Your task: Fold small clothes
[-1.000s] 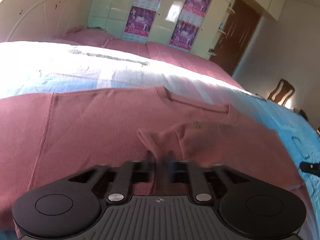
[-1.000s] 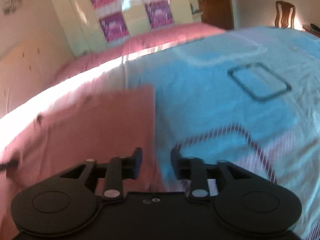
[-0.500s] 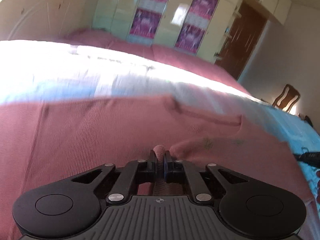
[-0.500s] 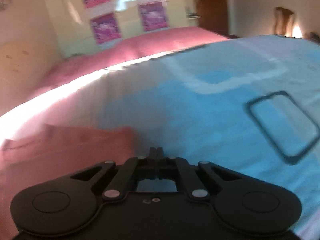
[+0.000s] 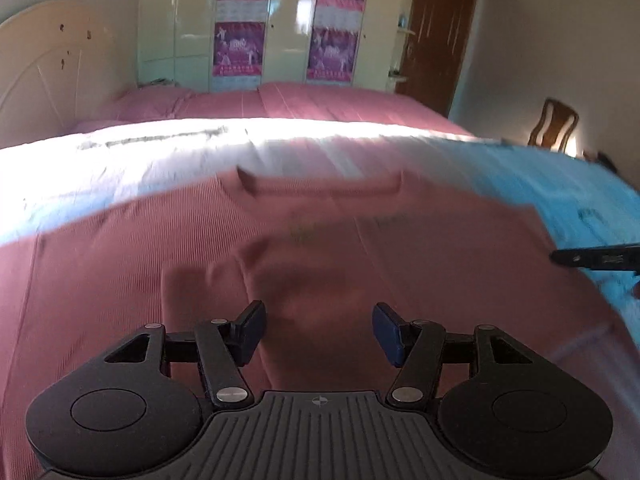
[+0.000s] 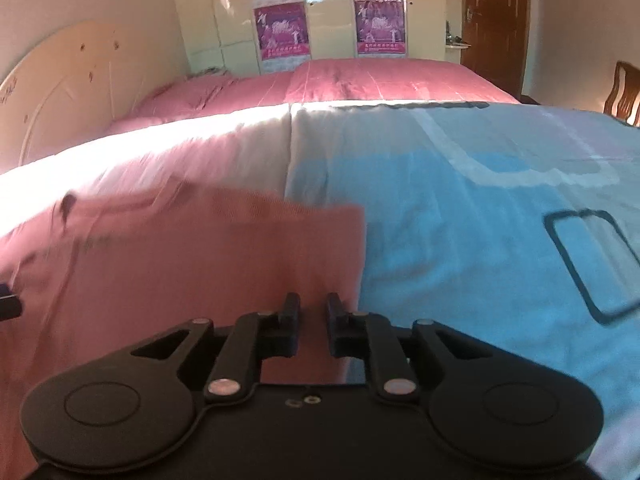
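Note:
A pink ribbed shirt lies flat on the bed, neckline away from me, with a folded-in flap resting on its middle. My left gripper hovers over that flap. Its jaws are opening and stand wide apart, with nothing pinched between them. In the right wrist view the same shirt fills the lower left. My right gripper sits over the shirt's right edge, its jaws opening by a narrow gap with no cloth between them. The right gripper's tip shows at the left view's right edge.
The shirt rests on a blue and white quilt over a pink bedspread. A cream headboard stands at the left. Beyond are wardrobe doors with purple posters, a brown door and a wooden chair.
Half a second ago the left gripper was shut on a fold of the shirt; now it has let go and opened wide. The right gripper, then fully shut, has parted slightly. Both have shifted sideways.

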`<state>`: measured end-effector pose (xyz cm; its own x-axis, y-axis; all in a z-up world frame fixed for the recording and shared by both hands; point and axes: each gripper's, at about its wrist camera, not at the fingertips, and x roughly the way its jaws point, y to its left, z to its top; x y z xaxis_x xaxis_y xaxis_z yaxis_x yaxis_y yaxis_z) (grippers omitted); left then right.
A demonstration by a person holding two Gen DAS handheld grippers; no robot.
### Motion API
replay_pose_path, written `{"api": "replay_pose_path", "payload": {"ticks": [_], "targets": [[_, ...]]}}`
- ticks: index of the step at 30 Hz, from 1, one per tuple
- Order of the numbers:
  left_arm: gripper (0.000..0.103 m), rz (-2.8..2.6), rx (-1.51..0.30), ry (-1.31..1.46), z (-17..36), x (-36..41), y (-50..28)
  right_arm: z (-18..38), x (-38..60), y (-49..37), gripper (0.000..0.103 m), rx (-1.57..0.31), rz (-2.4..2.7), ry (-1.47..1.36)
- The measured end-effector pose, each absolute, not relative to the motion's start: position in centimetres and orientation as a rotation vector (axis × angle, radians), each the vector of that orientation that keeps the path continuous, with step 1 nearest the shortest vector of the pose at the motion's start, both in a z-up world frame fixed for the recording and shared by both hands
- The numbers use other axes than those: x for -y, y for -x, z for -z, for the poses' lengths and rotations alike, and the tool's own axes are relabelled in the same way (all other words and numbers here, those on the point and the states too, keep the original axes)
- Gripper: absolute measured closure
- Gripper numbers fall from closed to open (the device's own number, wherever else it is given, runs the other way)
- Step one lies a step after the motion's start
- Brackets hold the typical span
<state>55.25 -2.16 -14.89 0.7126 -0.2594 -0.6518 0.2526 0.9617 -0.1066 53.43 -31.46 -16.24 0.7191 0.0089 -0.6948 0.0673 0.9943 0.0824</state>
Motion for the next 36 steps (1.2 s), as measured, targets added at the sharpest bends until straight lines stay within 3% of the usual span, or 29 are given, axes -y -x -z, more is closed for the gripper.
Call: {"api": "replay_pose_path", "payload": {"ticks": [3,4,7,11,14,18,23,28,36], "targets": [[0.044,0.269,-0.739,0.009,15.4,1.8,-52.9,16.2,30.2,-49.2,0.087,-0.774,0.032,-0.028],[0.044,0.264,-0.735,0.014,15.4,1.5,-52.2,16.3,29.9,-48.0,0.081,-0.775,0.042,0.001],[0.044,0.263,-0.705,0.026,14.3,1.1,-51.1,16.3,29.9,-45.4,0.082,-0.771,0.054,-0.014],[0.044,0.247,-0.757,0.03,14.7,1.0,-52.2,14.4,30.0,-45.0,0.082,-0.7,0.043,-0.085],[0.044,0.24,-0.769,0.004,14.8,1.3,-52.4,16.1,29.7,-46.6,0.08,-0.807,0.071,-0.062],[0.043,0.231,-0.761,-0.005,14.1,1.5,-51.9,14.3,29.4,-46.2,0.08,-0.722,0.068,-0.065],[0.042,0.223,-0.762,-0.011,13.4,0.9,-51.2,15.4,28.5,-47.7,0.077,-0.798,0.089,0.002],[0.042,0.115,-0.722,0.106,13.0,-5.1,-48.3,13.8,28.5,-47.0,0.076,-0.738,0.114,-0.105],[0.042,-0.237,-0.634,0.264,13.7,-21.9,-41.2,13.0,24.0,-45.3,0.075,-0.697,0.135,-0.187]]}}
